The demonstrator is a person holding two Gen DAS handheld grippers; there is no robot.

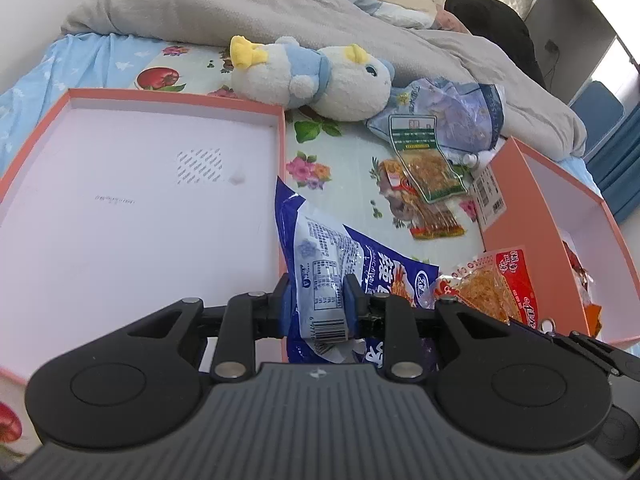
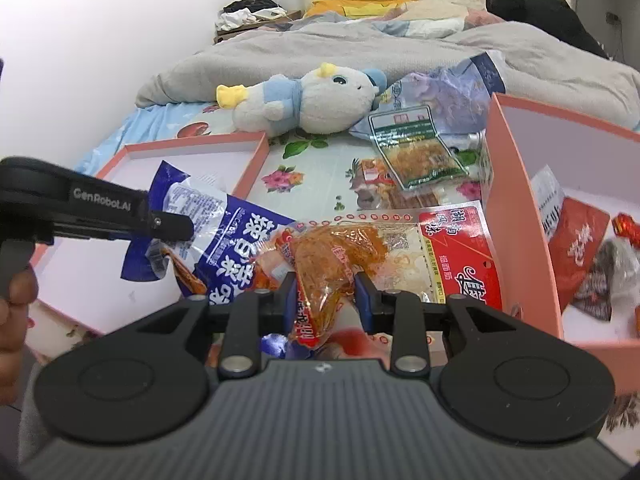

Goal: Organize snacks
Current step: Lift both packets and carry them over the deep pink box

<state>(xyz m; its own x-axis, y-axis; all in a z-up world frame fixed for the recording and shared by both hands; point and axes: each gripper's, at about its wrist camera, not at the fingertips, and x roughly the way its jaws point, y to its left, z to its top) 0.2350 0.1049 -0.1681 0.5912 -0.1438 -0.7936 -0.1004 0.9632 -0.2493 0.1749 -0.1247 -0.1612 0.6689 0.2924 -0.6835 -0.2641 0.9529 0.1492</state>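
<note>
A blue snack bag (image 1: 320,276) is pinched between the two blue pads of the left claw (image 1: 316,304), so this claw is clamped on the bag. The bag is held up near the right edge of an empty pink box lid (image 1: 132,208), which is laid flat on the bed (image 1: 344,160). In the right wrist view the same blue bag (image 2: 224,224) is seen hanging from the left claw, and a hand (image 2: 16,304) is seen at the left edge, wrapped around the handle. A see-through orange snack pack (image 2: 332,256) with a red label is pinched by the right claw (image 2: 328,300), so this claw is clamped on that pack. The orange pack is held just beside the blue bag and next to the tall wall of a second pink box (image 2: 516,208) on the right. Red snack packets (image 2: 580,252) are seen inside that box. Farther back on the flowered sheet, a green snack pack (image 1: 428,160) is laid over a flat red and orange pack (image 1: 424,212). A crinkled clear bag (image 1: 452,116) is seen behind them. A white and blue plush toy (image 1: 316,76) is laid on its side beyond the lid. A grey blanket (image 1: 280,12) is bunched up across the back of the bed.
</note>
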